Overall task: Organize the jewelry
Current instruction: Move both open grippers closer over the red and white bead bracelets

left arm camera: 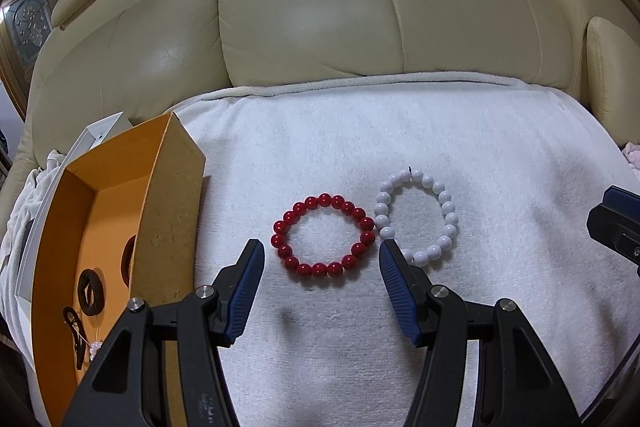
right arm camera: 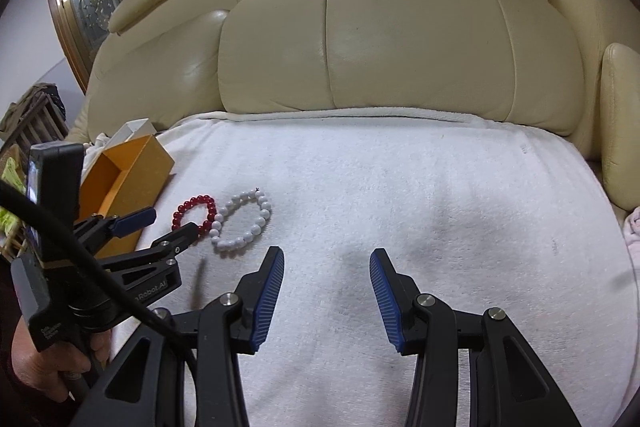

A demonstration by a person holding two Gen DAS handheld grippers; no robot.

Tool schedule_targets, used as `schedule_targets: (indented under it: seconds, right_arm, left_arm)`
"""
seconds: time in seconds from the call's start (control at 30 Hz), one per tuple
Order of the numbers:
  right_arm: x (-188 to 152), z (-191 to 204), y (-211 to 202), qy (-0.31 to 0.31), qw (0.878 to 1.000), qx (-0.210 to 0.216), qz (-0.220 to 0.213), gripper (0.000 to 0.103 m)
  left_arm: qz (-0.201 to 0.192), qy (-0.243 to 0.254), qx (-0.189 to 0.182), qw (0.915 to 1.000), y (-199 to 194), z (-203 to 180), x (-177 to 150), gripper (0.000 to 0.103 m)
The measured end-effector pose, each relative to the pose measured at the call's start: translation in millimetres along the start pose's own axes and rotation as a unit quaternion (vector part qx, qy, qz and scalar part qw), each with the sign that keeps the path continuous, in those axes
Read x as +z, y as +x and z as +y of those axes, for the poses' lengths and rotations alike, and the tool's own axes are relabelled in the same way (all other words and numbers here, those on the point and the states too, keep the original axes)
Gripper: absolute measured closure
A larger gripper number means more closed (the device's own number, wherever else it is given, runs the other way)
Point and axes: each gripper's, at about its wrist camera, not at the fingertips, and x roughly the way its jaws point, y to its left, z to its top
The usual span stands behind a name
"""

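A red bead bracelet (left arm camera: 323, 236) lay flat on the white towel (left arm camera: 400, 131), its glossy round beads forming a closed ring. Just beside it on the right, touching bead to bead, lay a white bead bracelet (left arm camera: 418, 217), also flat, in a looser oval. An open orange box (left arm camera: 172, 211) stood to their left, holding small dark hair ties (left arm camera: 91, 291)

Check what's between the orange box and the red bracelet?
Only bare white towel lies between the orange box and the red bracelet, shown in the left wrist view; the left gripper hangs nearby, jaws open.
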Motion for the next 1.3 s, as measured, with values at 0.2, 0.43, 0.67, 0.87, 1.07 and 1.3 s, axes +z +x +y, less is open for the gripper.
schedule_targets:
  seconds: [0.2, 0.43, 0.67, 0.87, 1.07, 1.3]
  right_arm:
    - [-0.1, 4.6, 2.0, -0.006, 1.0, -0.003, 0.0, 0.055]
    - [0.4, 11.2, 7.2, -0.011, 1.0, -0.003, 0.003, 0.055]
    - [0.2, 19.2, 14.1, -0.018, 1.0, -0.011, 0.008, 0.055]
    - [0.0, 21.9, 16.9, -0.021, 1.0, -0.012, 0.009, 0.055]
    - [0.1, 24.3, 19.9, -0.024, 1.0, -0.011, 0.01, 0.055]
    - [0.2, 23.7, 22.5, -0.024, 1.0, -0.012, 0.012, 0.055]
  left_arm:
    - [0.003, 0.0, 0.001, 1.0, 1.3, 2.2, -1.4, 0.042]
    - [0.005, 0.005, 0.003, 1.0, 1.3, 9.9, -4.6, 0.042]
    - [0.006, 0.009, 0.006, 0.9999, 0.1, 13.9, -7.5, 0.042]
    - [0.005, 0.01, 0.009, 0.9999, -0.6, 15.4, -8.2, 0.042]
    - [0.007, 0.012, 0.009, 0.9999, 0.5, 15.4, -8.2, 0.042]
    - [0.006, 0.011, 0.01, 0.9999, 0.3, 15.6, -8.2, 0.042]
